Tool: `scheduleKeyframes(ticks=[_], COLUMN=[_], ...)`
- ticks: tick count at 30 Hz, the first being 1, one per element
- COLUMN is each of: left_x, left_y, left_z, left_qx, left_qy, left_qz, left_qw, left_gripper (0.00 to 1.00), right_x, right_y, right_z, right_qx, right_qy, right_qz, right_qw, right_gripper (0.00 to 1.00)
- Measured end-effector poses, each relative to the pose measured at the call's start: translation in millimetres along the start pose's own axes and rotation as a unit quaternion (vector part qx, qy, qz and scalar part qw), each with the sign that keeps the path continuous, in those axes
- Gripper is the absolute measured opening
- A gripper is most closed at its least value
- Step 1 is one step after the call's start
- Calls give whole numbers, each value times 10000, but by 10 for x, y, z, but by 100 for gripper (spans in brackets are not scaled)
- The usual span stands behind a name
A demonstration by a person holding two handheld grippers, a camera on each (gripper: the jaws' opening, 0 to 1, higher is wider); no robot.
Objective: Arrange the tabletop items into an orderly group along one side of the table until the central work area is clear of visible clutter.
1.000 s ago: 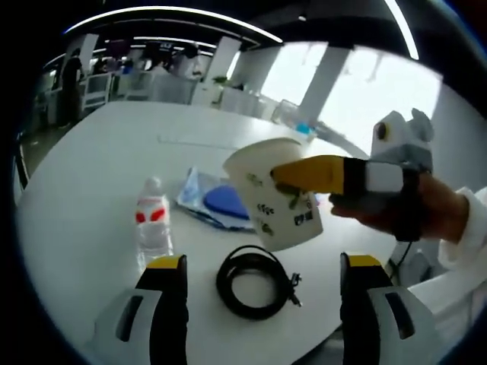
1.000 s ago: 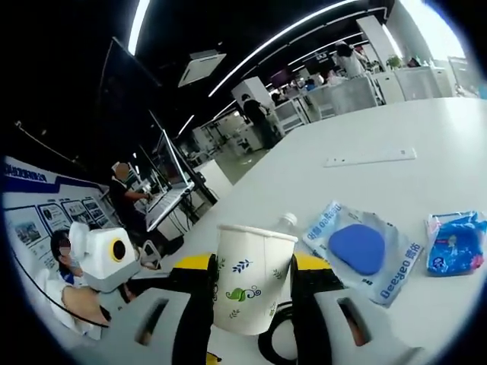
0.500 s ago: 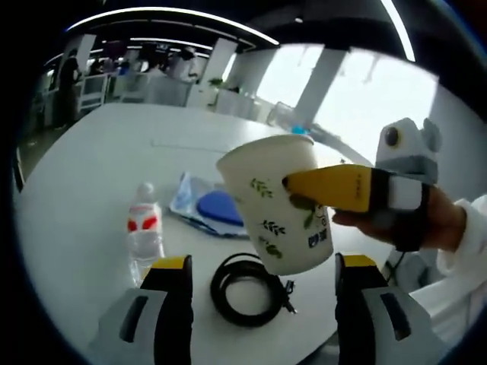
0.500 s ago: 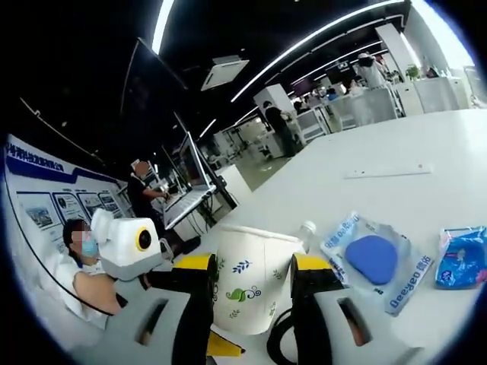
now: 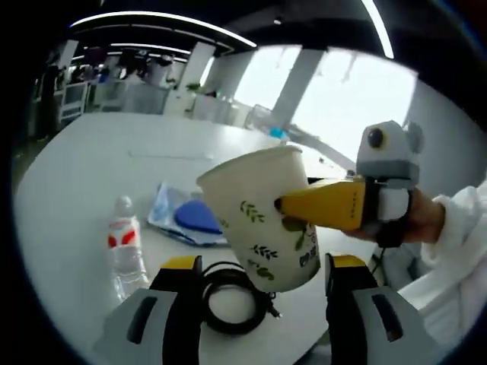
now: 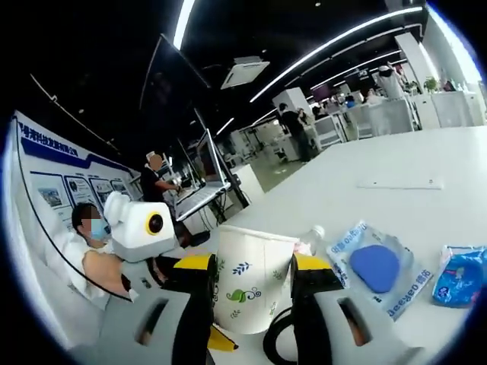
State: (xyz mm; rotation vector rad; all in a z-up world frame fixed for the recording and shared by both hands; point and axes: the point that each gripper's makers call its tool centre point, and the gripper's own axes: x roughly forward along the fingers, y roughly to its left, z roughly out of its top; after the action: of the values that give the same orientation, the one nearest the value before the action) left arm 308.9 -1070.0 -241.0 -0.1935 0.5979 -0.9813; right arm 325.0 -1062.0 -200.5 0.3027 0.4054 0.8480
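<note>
Left gripper view: we note our left gripper [image 5: 255, 266] w/ jaws apart, nothing between them, hovering over the cable coil [image 5: 228, 300] and bottle [image 5: 125, 247] on the table [image 5: 68, 175]. Paper cup [image 5: 262, 217] is airborne, pinched by the right gripper's yellow jaw, prob. for relocation; long axis tilted, mouth up-left.

Right gripper view: right gripper [image 6: 253, 277] clamps the cup [image 6: 249, 277] across its walls; axis approx. along jaws, mouth up. Blue pouches [image 6: 378, 268] lie beyond.

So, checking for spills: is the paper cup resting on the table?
No, the right gripper holds the paper cup tilted above the table.
</note>
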Motion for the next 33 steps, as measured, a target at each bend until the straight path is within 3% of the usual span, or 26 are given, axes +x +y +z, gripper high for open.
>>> scheduleKeyframes(ticks=[3, 8, 11, 19, 25, 33], left_x=[-1, -13, -20, -58, -65, -57], left_y=[-2, -35, -3, -50, -157, -226], left_z=[18, 59, 49, 117, 178, 153], left_qx=[143, 327, 564, 1128, 1522, 1658], left_qy=[-15, -88, -56, -230, -412, -416], left_qz=[-15, -139, -38, -127, -382, -512], left_qw=[9999, 9993, 9984, 9933, 9868, 9839], left_gripper=[59, 43, 42, 39, 38, 38], right_x=[-2, 6, 2, -62, -92, -126], right_y=[35, 71, 94, 101, 133, 169], right_z=[-14, -15, -3, 24, -41, 88], right_qx=[56, 103, 81, 115, -447, -333], right_qy=[-37, -79, -94, -85, 342, 203], right_qz=[68, 168, 252, 408, 509, 595], right_qw=[10000, 9998, 9996, 9991, 9971, 9975], right_gripper=[37, 37, 37, 40, 46, 48])
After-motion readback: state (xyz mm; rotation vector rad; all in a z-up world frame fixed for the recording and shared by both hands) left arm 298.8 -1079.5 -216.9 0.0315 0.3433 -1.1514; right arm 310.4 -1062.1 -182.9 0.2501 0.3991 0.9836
